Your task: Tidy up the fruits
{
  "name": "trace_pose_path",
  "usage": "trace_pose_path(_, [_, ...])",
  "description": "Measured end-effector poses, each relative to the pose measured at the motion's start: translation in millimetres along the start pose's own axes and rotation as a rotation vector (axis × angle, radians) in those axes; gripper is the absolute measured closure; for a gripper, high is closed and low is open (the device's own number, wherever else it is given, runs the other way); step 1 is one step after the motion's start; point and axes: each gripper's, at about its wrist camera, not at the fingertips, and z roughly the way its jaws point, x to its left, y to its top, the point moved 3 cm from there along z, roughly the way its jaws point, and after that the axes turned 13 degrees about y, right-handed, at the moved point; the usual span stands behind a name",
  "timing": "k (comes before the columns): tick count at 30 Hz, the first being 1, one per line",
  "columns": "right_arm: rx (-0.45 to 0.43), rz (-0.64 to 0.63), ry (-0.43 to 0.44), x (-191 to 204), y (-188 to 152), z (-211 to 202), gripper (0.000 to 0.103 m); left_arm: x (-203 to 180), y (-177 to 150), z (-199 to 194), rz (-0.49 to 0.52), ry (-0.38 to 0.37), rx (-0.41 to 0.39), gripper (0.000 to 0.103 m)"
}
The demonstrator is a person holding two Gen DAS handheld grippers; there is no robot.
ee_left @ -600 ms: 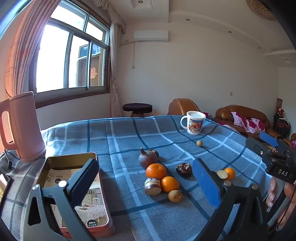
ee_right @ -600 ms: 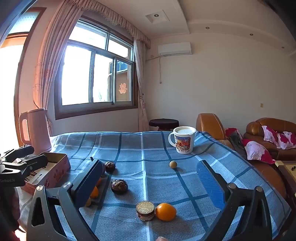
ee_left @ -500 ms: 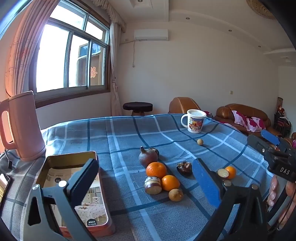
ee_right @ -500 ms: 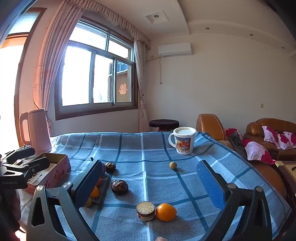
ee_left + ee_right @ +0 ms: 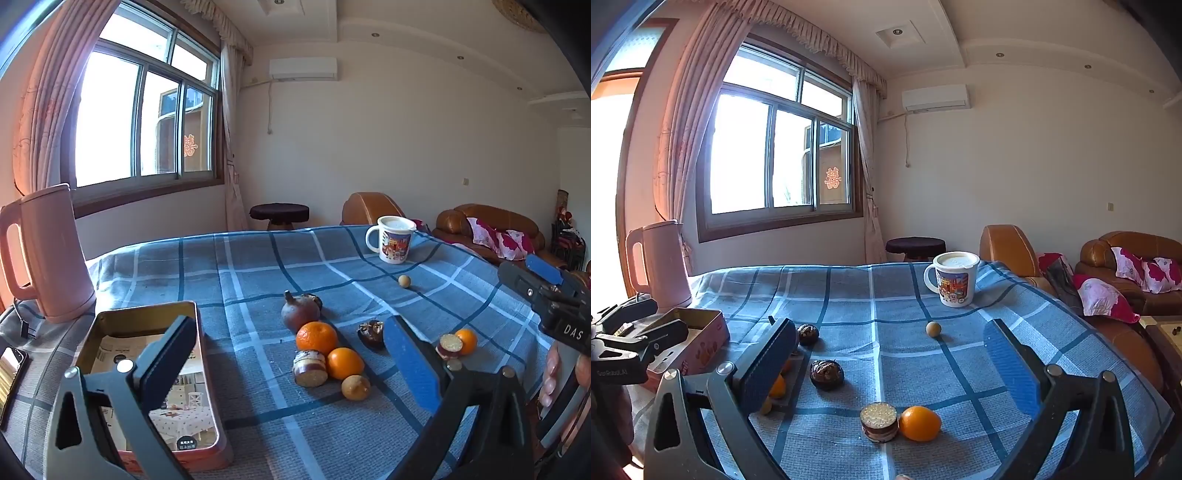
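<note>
Both my claws hang with jaws spread wide and nothing in them: my left gripper [image 5: 291,365] above the oranges [image 5: 316,336], my right gripper [image 5: 890,373] over a lone orange [image 5: 919,423]. The open tin [image 5: 110,325] sits left of the fruit on the blue plaid tablecloth [image 5: 251,266].

Left of the left gripper [image 5: 291,358], a glossy metal tin [image 5: 207,373] sits on matt woven cloth [image 5: 258,269]; ahead, dimpled-skinned oranges [image 5: 316,336]; beyond, a glossy mug [image 5: 393,240].
</note>
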Motion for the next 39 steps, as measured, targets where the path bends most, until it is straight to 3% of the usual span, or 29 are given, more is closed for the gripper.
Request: trace_pose_path(39, [0.01,0.021,0.016,0,-11,3,0.001,0,-4,2,0.015,0.011,0.002,0.0])
